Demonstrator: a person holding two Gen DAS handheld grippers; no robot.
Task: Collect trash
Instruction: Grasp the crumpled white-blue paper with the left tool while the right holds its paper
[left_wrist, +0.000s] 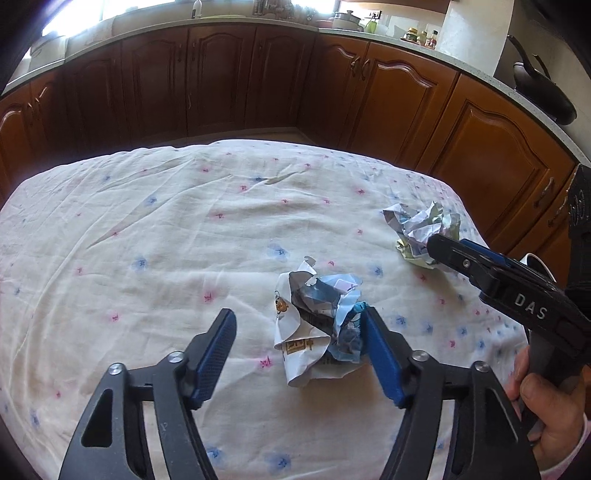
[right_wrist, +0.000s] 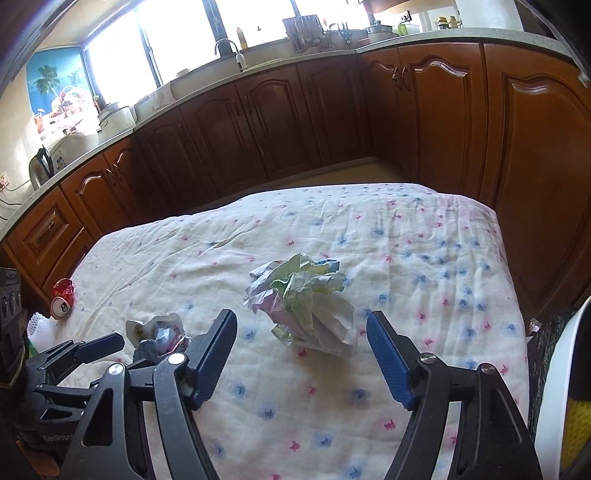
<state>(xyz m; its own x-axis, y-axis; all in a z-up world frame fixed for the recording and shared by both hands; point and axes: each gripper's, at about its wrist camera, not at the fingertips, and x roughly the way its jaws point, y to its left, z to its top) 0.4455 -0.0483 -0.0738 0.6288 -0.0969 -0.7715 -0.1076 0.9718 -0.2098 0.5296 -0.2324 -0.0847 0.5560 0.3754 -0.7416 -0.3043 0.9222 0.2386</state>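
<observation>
Two crumpled paper wads lay on the floral tablecloth. The blue-and-white wad sat between the jaws of the left gripper: its right pad touched the wad's edge, while the left pad stood clear, so nothing was clamped. The green-and-white wad lay further right, just ahead of the right gripper, whose jaws stood partly apart with neither pad touching it. A crushed red can rested near the cloth's left edge. Wooden cabinets stood behind the table.
</observation>
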